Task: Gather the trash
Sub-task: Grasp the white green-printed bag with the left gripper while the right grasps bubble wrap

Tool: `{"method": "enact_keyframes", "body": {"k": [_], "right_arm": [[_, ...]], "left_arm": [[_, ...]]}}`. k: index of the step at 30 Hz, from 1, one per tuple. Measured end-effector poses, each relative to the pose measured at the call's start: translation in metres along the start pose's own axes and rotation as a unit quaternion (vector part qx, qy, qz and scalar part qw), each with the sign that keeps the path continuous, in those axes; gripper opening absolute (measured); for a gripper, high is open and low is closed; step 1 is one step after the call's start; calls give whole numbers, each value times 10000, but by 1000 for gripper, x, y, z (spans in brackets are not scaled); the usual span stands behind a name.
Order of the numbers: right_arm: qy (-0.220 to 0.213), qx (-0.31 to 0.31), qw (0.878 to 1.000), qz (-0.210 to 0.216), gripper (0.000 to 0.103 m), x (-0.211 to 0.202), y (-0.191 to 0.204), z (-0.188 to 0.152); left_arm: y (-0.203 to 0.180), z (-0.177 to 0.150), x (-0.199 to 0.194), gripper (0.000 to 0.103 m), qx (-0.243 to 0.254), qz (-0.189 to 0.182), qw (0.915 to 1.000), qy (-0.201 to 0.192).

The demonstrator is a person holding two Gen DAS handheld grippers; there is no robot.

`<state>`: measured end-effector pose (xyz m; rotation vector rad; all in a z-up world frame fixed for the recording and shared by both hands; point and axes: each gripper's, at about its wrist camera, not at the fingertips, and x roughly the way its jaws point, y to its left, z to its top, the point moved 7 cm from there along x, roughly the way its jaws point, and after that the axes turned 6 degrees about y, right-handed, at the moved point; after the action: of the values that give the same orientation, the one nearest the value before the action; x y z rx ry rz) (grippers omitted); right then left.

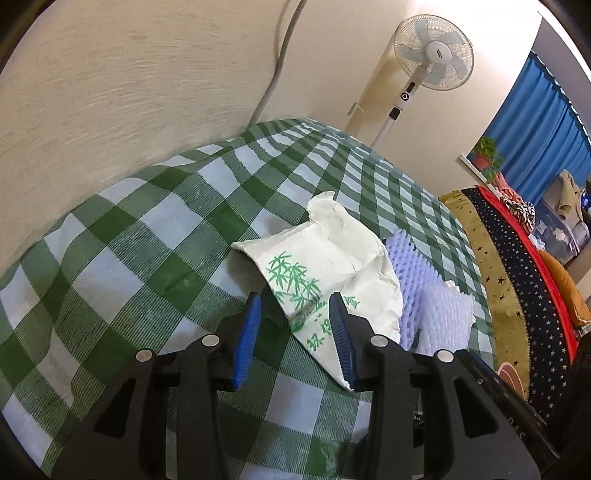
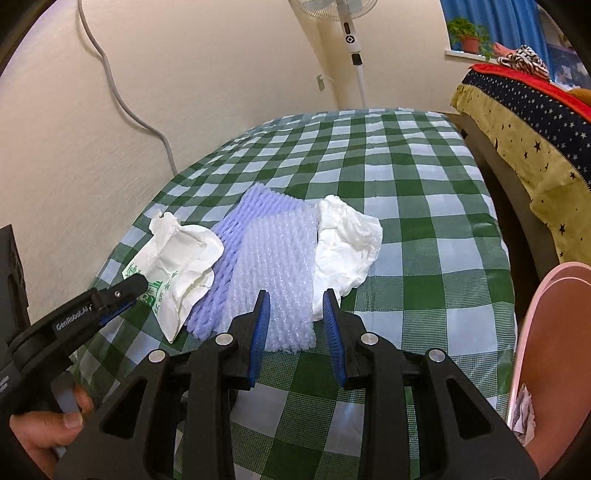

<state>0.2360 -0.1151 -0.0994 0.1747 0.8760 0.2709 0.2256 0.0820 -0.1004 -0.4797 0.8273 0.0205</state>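
Lying in a row on the checked counter [image 2: 424, 221] are four pieces of trash: one white wrapper [image 2: 177, 266] printed with green bamboo at the left, one purple foam net [image 2: 236, 236] beside it, one clear-white foam net [image 2: 280, 273] overlapping the purple one, and one plain crumpled paper [image 2: 343, 247] at the right. All four touch or overlap their neighbours.

Left tongs [image 1: 295, 306] are spread, their two blue pads straddling the near printed end of the wrapper [image 1: 321, 266]; the right pad lies against the paper's edge, the left pad stands clear of it, so nothing is pinched. From the right wrist view the left tongs [image 2: 142, 288] reach the wrapper's near left edge, held by a hand [image 2: 48, 428].

Right tongs [image 2: 295, 306] are also spread, set over the near end of the clear-white net without pressing it.

Farther off stand one fan [image 1: 432, 55], one wall cable [image 2: 122, 99], one blue curtain [image 1: 543, 133], one potted plant [image 2: 467, 35] and one star-patterned bed cover [image 2: 524, 122] at the right.
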Motion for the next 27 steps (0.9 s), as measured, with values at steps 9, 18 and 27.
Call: {"method": "enact_keyframes", "body": {"k": [9, 18, 27], "right_arm": [[-40, -80, 9999, 83, 8, -3, 4, 0], [-417, -209, 9989, -19, 7, -28, 5, 6], [-702, -81, 9973, -218, 7, -59, -6, 6]], "left_arm": [[-17, 1, -2, 22, 249, -299, 9992, -43], [-39, 2, -25, 7, 585, -459, 9969, -269], [-55, -4, -52, 2, 884, -515, 9937, -453]]}}
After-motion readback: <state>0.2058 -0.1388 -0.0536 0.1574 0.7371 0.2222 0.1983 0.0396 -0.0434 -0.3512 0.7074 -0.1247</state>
